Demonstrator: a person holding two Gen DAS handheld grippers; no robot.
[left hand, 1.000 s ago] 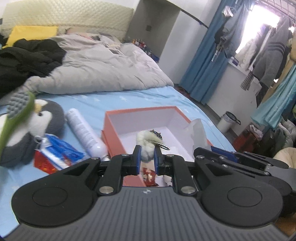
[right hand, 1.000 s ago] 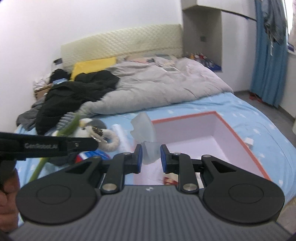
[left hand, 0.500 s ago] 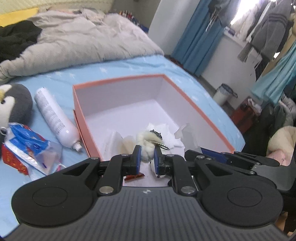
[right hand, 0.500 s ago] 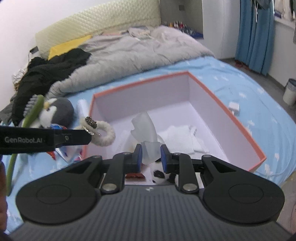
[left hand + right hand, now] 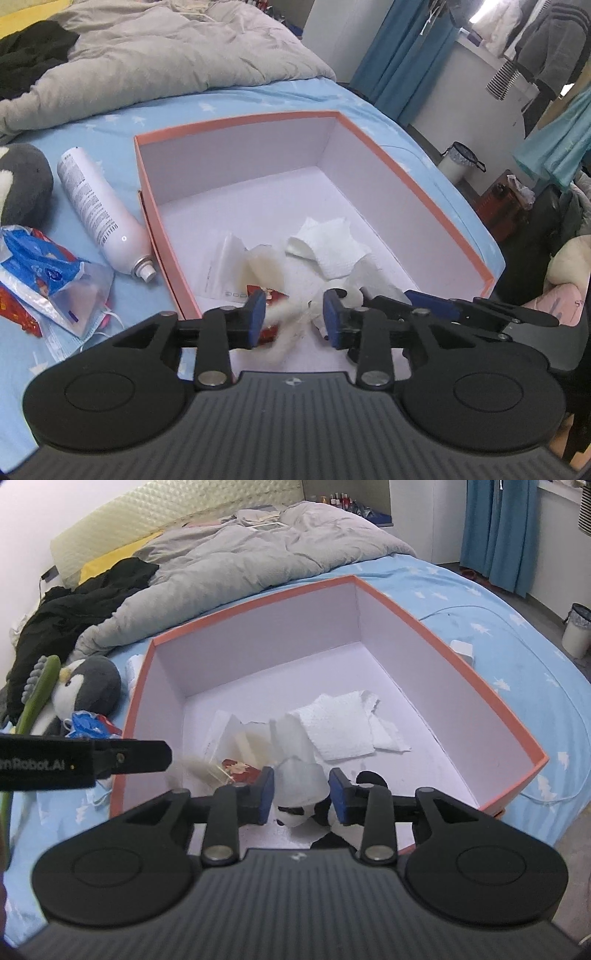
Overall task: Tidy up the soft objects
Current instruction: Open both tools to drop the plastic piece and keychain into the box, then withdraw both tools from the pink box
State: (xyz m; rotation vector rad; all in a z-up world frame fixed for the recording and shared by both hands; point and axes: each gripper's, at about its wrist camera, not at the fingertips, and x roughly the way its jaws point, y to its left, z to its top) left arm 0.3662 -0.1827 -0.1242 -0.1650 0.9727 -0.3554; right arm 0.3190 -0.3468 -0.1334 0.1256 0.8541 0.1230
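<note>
Holding tissues [image 5: 341, 727], wrappers & panda toy [image 5: 314, 812], orange box [image 5: 236, 123]; both grippers [image 5: 293, 317] [image 5: 301, 794] spread wide, gripping nothing.

Both grippers have dropped closer over the near end of the orange-rimmed cardboard box [image 5: 413, 177]. The left gripper [image 5: 293, 319], whose jaws a second ago pinched the fluffy cream ring keychain [image 5: 284, 332], now has them spread, and the ring is a blurred shape between them. The right gripper [image 5: 301, 795] has likewise parted its jaws around the translucent white plastic piece [image 5: 299, 779], which now sits lower, on the panda plush [image 5: 314, 812].
</note>
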